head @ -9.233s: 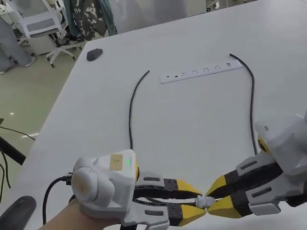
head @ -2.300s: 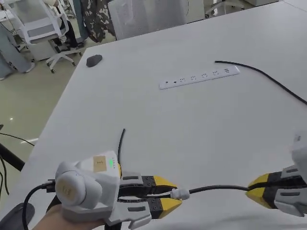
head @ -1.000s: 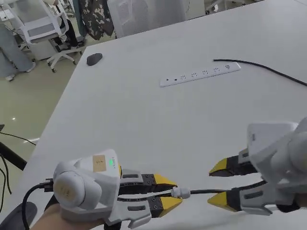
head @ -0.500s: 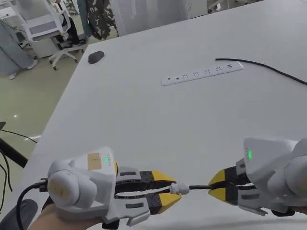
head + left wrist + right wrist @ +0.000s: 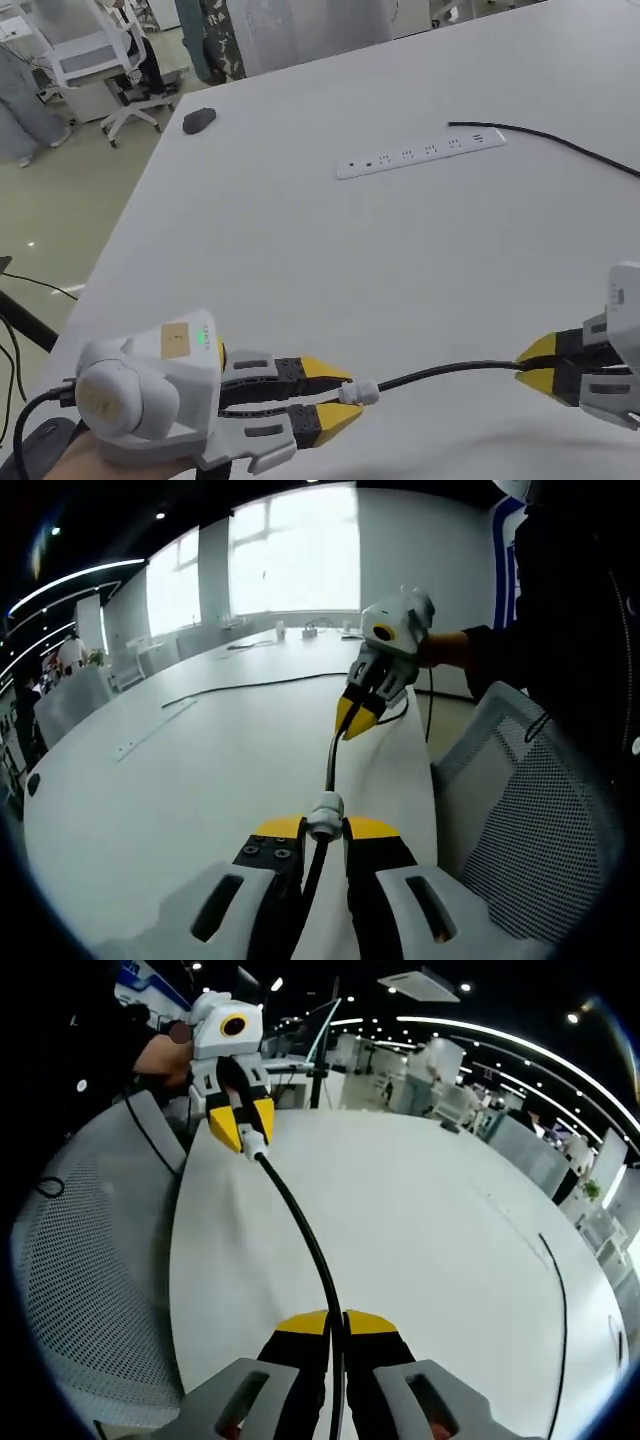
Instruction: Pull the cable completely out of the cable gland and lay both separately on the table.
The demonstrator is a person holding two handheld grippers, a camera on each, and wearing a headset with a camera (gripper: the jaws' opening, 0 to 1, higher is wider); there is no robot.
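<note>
Two grippers are holding one black cable (image 5: pixel 440 373) just over the white table (image 5: pixel 300 260). On the left, the left gripper (image 5: pixel 338 401) is squeezing its yellow tips on the small white cable gland (image 5: pixel 358 392). The cable is coming out of the gland and running across to the right. There, the right gripper (image 5: pixel 535 364) is pinching the cable tight between its closed tips. Farther back, a white power strip (image 5: pixel 420 153) is lying flat.

White left gripper (image 5: pixel 350 393) and right gripper (image 5: pixel 523 365) carry black, yellow-tipped fingers (image 5: pixel 320 371).
</note>
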